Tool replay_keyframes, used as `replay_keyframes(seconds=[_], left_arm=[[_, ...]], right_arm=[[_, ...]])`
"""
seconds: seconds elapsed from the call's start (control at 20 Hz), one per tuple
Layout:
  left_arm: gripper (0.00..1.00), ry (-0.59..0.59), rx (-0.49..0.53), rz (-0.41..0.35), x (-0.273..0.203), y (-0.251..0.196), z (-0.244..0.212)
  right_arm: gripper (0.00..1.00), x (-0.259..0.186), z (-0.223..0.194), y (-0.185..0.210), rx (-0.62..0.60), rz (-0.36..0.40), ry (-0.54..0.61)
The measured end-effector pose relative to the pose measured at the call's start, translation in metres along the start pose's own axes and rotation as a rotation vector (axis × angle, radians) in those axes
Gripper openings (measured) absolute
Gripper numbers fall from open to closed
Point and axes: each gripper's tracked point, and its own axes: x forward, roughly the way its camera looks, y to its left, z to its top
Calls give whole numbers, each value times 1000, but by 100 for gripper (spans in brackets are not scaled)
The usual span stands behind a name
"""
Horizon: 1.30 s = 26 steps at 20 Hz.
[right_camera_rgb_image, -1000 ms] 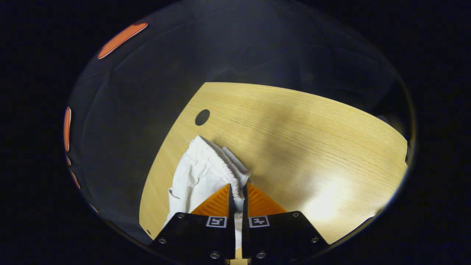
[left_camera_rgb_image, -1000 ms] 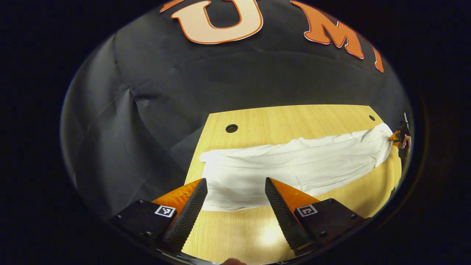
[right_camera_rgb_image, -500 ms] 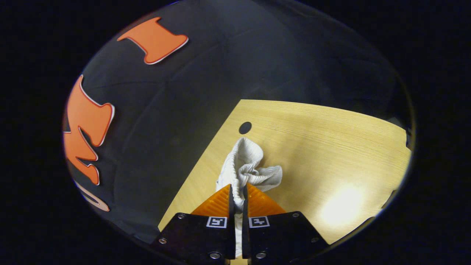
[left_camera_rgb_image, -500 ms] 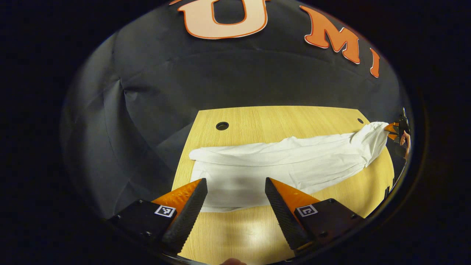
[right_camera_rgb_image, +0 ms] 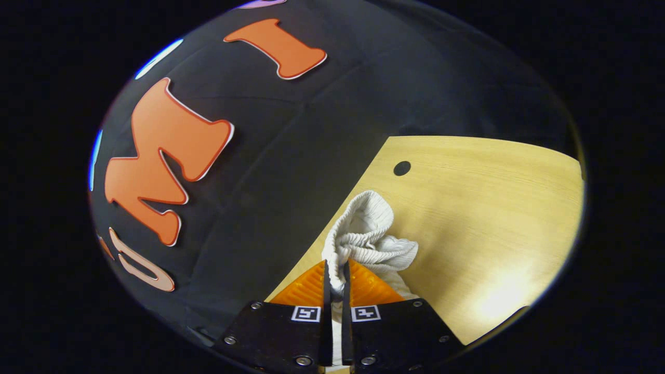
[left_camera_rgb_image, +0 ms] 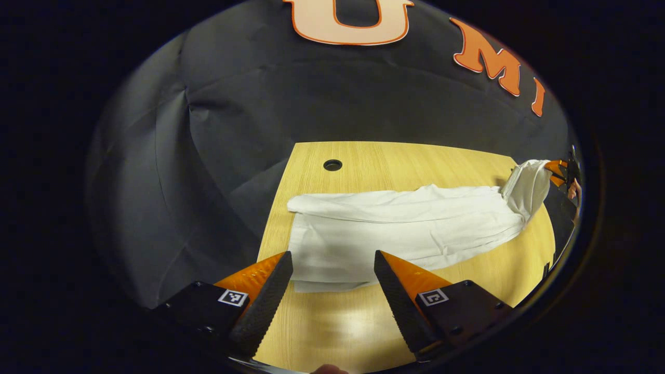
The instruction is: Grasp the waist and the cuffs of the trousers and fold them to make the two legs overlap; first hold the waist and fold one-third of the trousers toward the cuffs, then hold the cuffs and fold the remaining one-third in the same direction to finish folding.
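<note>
Left tongs (left_camera_rgb_image: 332,272): spread, hovering over the cuffs.
Right tongs (right_camera_rgb_image: 335,270): pinching the waist (right_camera_rgb_image: 366,236).
Trousers (left_camera_rgb_image: 405,228): stretched along the bench (left_camera_rgb_image: 405,156).
Risk: your lifted waist may drag the unheld cuffs and skew the fold.

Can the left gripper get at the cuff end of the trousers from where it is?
Probably yes: the left gripper has its jaws open right over the trousers' near end, with nothing between.
</note>
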Motion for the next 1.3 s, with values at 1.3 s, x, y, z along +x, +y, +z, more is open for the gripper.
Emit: replay_keyframes(seconds=[1.3], left_arm=[[100,136,-79,-54,32,12,-70]], right_arm=[[23,-11,15,-14,-993,143,527]])
